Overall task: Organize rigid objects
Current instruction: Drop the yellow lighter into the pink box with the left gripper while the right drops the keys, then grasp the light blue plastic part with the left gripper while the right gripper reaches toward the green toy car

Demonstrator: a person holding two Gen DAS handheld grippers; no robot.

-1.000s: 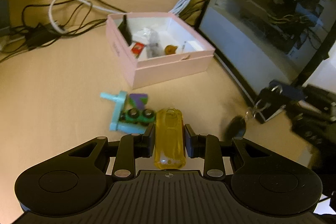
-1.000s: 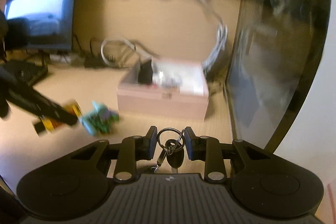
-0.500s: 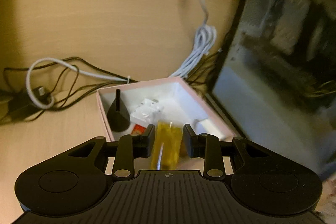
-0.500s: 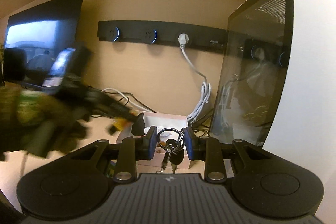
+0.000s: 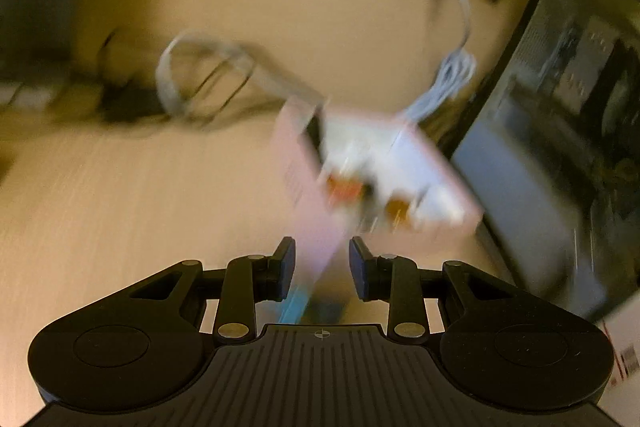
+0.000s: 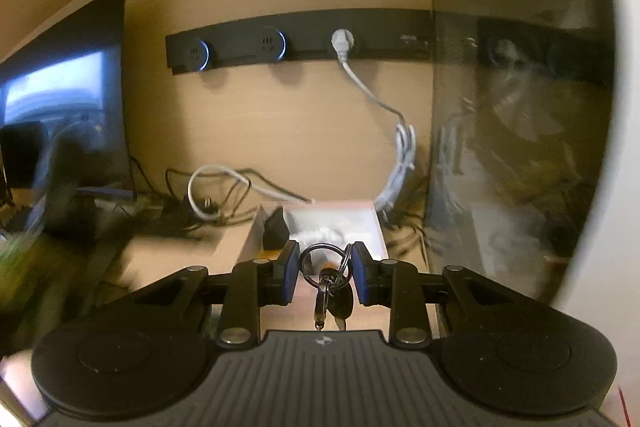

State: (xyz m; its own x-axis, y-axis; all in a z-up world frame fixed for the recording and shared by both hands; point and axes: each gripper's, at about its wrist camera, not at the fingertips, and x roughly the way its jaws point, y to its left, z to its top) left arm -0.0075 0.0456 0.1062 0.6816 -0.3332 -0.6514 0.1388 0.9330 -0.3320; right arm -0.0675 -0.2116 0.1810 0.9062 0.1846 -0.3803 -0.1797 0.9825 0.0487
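In the left wrist view, which is motion-blurred, my left gripper (image 5: pixel 323 259) stands open with nothing between its pads. Ahead of it on the desk sits the pink box (image 5: pixel 304 179), white inside, holding several small items. A teal toy (image 5: pixel 296 303) shows as a smear below the jaws. In the right wrist view my right gripper (image 6: pixel 326 263) is shut on a metal key ring (image 6: pixel 308 259), with the keys (image 6: pixel 340 301) dangling beneath. It hangs above and in front of the pink box (image 6: pixel 250 239). The yellow bottle is not in sight.
A computer case with a glass side (image 6: pixel 500 147) stands right of the box. Cables (image 6: pixel 224 187) lie behind it under a wall power strip (image 6: pixel 300 43). A monitor (image 6: pixel 64 87) is at the left, with a dark blurred shape (image 6: pixel 60 167) in front of it.
The yellow bottle has left the left gripper's jaws, and that gripper has swung back from over the box. The right gripper has risen with the key ring still in it.
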